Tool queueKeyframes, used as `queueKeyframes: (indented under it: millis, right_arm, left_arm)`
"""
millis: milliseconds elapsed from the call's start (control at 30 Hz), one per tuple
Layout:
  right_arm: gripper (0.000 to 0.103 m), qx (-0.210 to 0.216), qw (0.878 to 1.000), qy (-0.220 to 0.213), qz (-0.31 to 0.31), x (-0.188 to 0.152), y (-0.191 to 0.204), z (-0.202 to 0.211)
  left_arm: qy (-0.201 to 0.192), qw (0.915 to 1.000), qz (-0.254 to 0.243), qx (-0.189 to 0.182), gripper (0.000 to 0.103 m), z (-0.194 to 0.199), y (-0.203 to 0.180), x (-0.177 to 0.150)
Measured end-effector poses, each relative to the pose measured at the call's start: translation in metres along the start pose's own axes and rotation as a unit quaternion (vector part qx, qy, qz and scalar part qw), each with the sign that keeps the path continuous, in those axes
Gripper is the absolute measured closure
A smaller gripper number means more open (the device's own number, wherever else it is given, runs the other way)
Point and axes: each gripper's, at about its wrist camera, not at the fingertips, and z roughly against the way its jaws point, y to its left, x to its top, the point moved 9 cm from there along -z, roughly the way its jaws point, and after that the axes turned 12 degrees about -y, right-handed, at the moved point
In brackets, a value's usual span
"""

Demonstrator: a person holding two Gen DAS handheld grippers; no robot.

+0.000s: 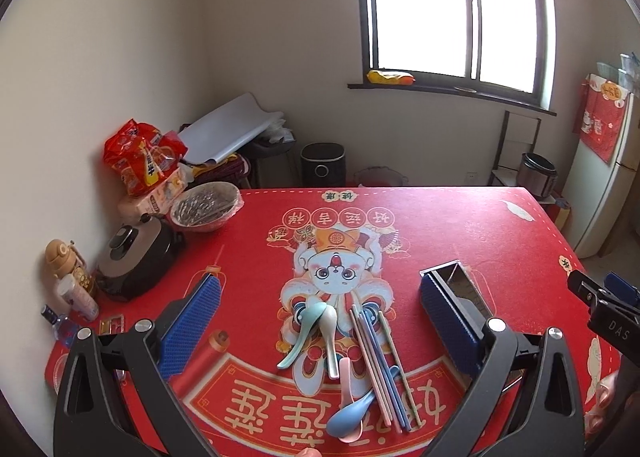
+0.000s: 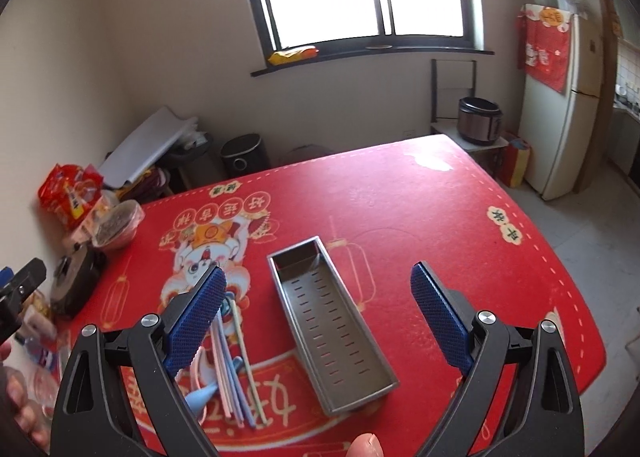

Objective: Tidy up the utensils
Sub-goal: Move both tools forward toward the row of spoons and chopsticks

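Both our grippers, left gripper (image 1: 320, 321) and right gripper (image 2: 320, 313), hover with fingers spread wide, nothing held. Next, we judge: lift chopsticks (image 1: 380, 361) near the worktop's front edge into the metal tray (image 2: 332, 321).

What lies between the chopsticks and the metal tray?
Only bare red tablecloth separates the chopsticks from the metal tray, seen in the right wrist view.

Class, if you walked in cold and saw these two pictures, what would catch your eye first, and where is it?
The bright red tablecloth with its cartoon figure fills both views. On it lies a loose pile of pastel spoons and chopsticks, and just to their right stands an empty perforated metal tray.
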Motion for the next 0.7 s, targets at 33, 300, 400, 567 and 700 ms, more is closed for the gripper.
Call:
queueKeyframes:
  millis: [33,300,400,567,700]
  right_arm:
    - [0.013,0.012,1.0,0.008,0.005,-0.001,0.003,-0.006]
    - [0.013,0.106,0.992,0.056,0.039,-0.007,0.021,-0.05]
    - [0.013,0.142,0.986,0.056,0.066,-0.012,0.034,-0.063]
    - [0.013,0.202,0.97,0.065,0.115,-0.034,0.062,-0.076]
    - [0.013,0.232,0.957,0.105,0.136,-0.06,0.084,-0.082]
  left_arm:
    - [0.002,1.0,0.002,0.007,0.005,0.0,0.001,-0.001]
    - [0.024,0.9977,0.023,0.059,0.005,-0.009,0.0,-0.012]
    - [0.041,0.9957,0.036,0.075,0.005,-0.015,0.001,-0.024]
    - [0.08,0.99,0.056,0.102,0.005,-0.023,0.015,-0.057]
    - [0.103,0.9871,0.06,0.107,0.005,-0.031,0.032,-0.081]
